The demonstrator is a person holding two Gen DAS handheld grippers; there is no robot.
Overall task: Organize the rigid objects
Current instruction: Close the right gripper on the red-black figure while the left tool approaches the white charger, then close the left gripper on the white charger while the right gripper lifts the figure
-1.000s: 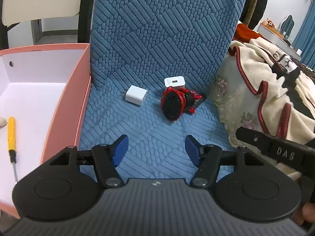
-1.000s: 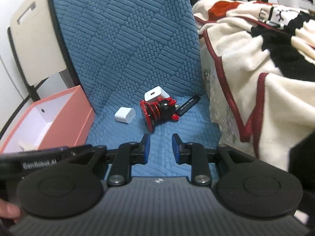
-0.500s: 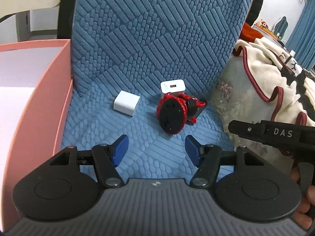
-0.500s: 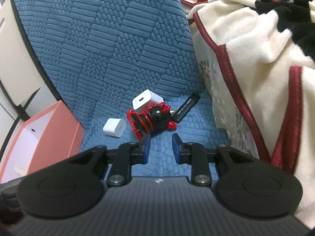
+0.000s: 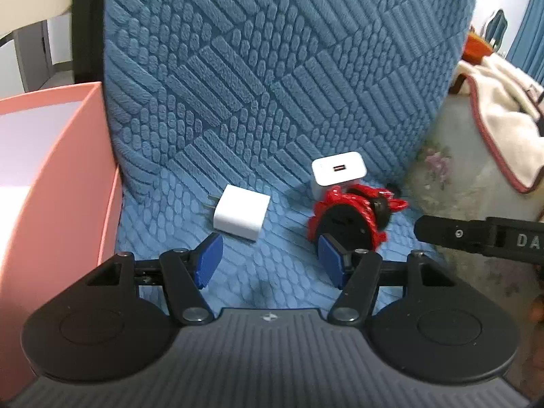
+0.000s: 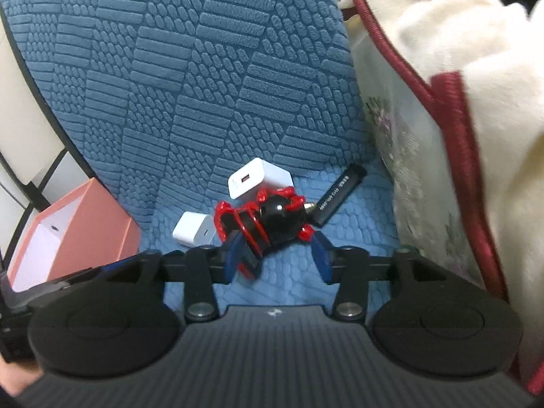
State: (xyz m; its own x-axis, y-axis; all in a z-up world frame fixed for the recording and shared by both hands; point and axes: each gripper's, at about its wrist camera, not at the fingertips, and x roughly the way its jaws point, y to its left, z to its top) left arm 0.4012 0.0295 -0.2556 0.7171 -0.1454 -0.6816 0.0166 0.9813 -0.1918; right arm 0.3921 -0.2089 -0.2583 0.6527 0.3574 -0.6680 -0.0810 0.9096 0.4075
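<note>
Both claws have come closer to the objects on the blue chair seat (image 5: 258,282), which now loom larger, and the right claw (image 6: 275,255) has just been spreading its jaws; they now stand apart around the near end of the red-and-black mount (image 6: 261,224), seemingly without pressing it, though blur makes contact hard to judge. The left claw (image 5: 272,258) hangs open and empty, short of the small white charger (image 5: 242,217) lying flat mid-seat. Only the right view shows the black stick (image 6: 338,195) slanting from the mount toward the seat's right edge, by the cream blanket (image 6: 459,68). The left view shows the mount's round black face ringed in red. A larger white charger (image 5: 338,169) leans at the seat's back edge. A pink box (image 5: 68,183) adjoins the seat's left edge.
</note>
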